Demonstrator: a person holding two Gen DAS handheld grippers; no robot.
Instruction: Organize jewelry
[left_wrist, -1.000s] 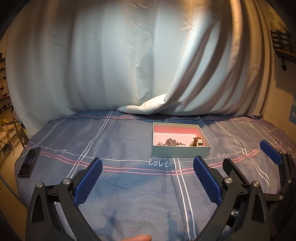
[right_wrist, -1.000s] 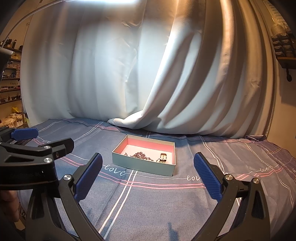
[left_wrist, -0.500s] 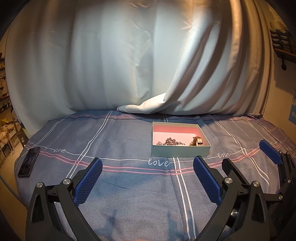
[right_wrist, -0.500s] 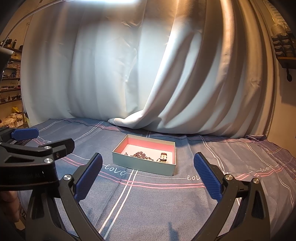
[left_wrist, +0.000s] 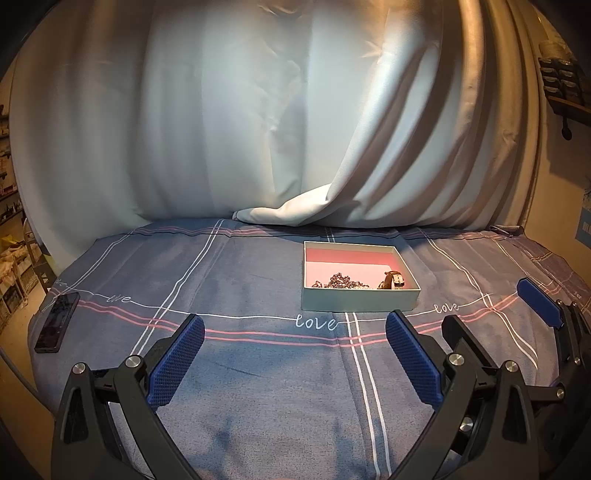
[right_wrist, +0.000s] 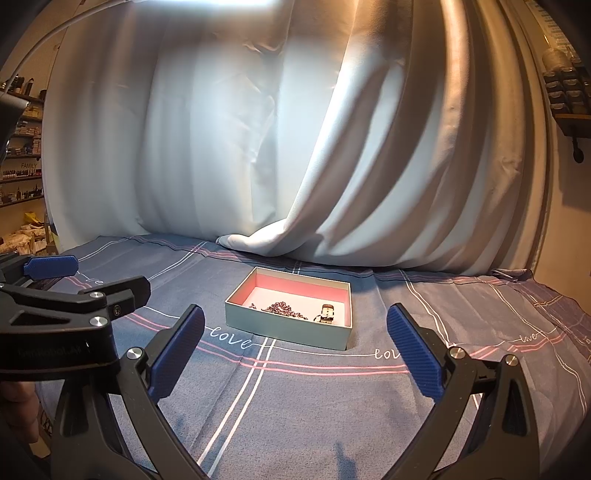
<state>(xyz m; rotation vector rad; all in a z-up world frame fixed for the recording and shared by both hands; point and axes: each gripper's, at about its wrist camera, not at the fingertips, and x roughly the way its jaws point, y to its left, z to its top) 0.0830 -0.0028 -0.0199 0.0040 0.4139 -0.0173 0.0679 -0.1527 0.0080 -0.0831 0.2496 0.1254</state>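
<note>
A pale green box (left_wrist: 360, 301) with a pink inside stands on the blue-grey cloth; it also shows in the right wrist view (right_wrist: 288, 326). Inside lie a dark beaded chain (left_wrist: 341, 282) (right_wrist: 280, 308) and a small watch (left_wrist: 395, 279) (right_wrist: 327, 314). My left gripper (left_wrist: 295, 360) is open and empty, held in front of the box and a little to its left. My right gripper (right_wrist: 295, 356) is open and empty, in front of the box. The right gripper's fingers (left_wrist: 539, 308) show at the right edge of the left wrist view.
A dark phone (left_wrist: 57, 326) lies near the cloth's left edge. A pale curtain (left_wrist: 295, 129) hangs behind the table, its fold (left_wrist: 284, 214) resting on the cloth behind the box. Shelves (right_wrist: 22, 162) stand at far left, and a rack (right_wrist: 565, 96) hangs at upper right.
Nothing has visibly moved apart from a fingertip that was at the bottom edge of the left wrist view and is gone now.
</note>
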